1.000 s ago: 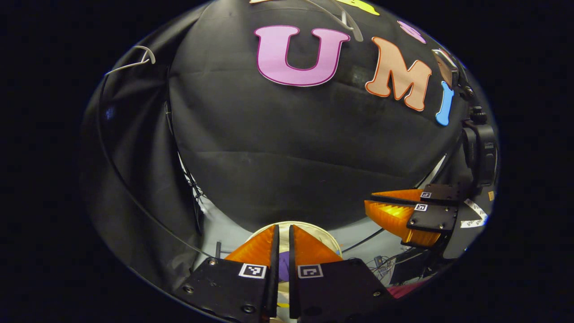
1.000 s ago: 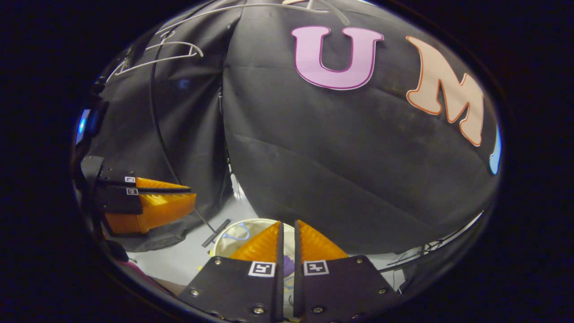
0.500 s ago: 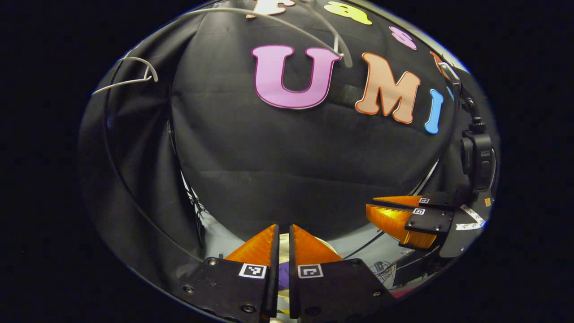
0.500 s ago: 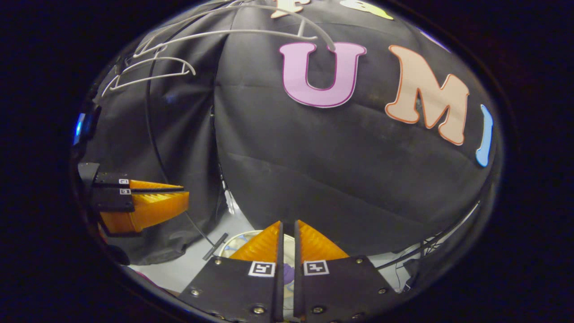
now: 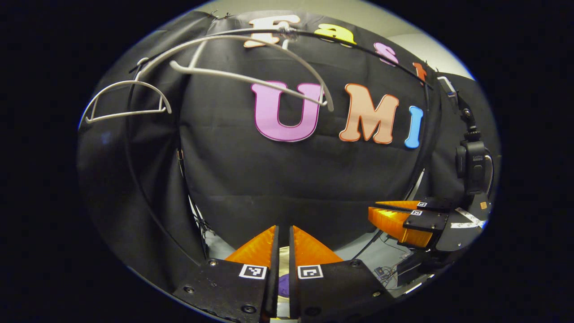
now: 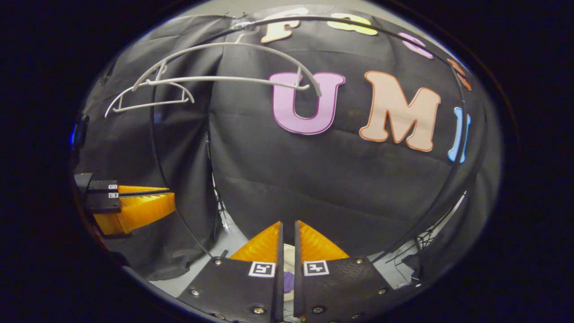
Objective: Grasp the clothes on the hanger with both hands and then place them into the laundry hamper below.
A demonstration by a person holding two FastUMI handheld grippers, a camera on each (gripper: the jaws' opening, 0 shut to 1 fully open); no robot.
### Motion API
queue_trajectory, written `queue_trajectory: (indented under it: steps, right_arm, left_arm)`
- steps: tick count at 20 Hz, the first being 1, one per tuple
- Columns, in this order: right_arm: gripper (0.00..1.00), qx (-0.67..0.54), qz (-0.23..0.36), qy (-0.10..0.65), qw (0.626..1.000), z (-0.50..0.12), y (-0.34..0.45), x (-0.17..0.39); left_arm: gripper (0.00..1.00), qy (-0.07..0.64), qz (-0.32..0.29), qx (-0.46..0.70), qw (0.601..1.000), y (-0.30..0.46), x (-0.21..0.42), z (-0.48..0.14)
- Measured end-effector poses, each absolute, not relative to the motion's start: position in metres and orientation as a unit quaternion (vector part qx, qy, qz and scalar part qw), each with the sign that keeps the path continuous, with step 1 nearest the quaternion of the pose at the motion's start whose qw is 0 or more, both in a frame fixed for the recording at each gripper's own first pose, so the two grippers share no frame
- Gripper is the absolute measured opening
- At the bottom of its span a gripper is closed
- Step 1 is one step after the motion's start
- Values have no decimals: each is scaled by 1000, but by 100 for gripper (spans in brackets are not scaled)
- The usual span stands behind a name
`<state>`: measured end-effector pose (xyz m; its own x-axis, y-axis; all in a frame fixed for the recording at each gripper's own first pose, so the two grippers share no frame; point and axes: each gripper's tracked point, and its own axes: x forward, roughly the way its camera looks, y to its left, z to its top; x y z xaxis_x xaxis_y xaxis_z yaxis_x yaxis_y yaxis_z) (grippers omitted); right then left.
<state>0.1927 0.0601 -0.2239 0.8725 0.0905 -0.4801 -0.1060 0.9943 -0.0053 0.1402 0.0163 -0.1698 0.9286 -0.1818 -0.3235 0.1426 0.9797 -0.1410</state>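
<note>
**Both grippers closed above the hamper, hangers bare**

In the left gripper view we see our left gripper (image 5: 283, 233) at bottom centre, its fingers nearly touching with nothing between them. Through the slit shows a sliver of purple clothes (image 5: 283, 282) in the pale hamper (image 5: 283, 258) below. Two bare white hangers (image 5: 251, 67) hang in the upper left. The right gripper (image 5: 381, 214) sits at lower right, closed too.

In the right gripper view our right gripper (image 6: 287, 231) is likewise closed and empty at bottom centre, purple cloth (image 6: 289, 281) visible beneath it. The left gripper (image 6: 157, 202) lies at the left edge.
</note>
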Motion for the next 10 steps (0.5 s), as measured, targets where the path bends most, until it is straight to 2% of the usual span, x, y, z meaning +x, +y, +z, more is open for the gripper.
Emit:
queue_trajectory:
  steps: [2, 3, 7, 8, 9, 10]
  right_arm:
    - [6, -8, 33, 231, 972, -209, 65, 175]
    - [9, -6, 25, 223, 975, -202, 65, 159]
    - [9, 8, 0, 192, 981, -168, 67, 116]
    - [9, 9, -6, 185, 983, -159, 66, 108]
    - [9, 13, -14, 177, 984, -150, 65, 97]
    - [8, 19, -19, 168, 985, -138, 65, 88]
  left_arm:
    - [11, 152, -89, -52, 983, 23, 121, -155]
    - [11, 144, -93, -49, 984, 27, 112, -149]
    - [11, 124, -116, -52, 984, 30, 79, -120]
    - [3, 120, -120, -53, 984, 31, 70, -116]
    - [2, 114, -123, -52, 984, 30, 61, -112]
    - [11, 104, -123, -50, 986, 29, 56, -105]
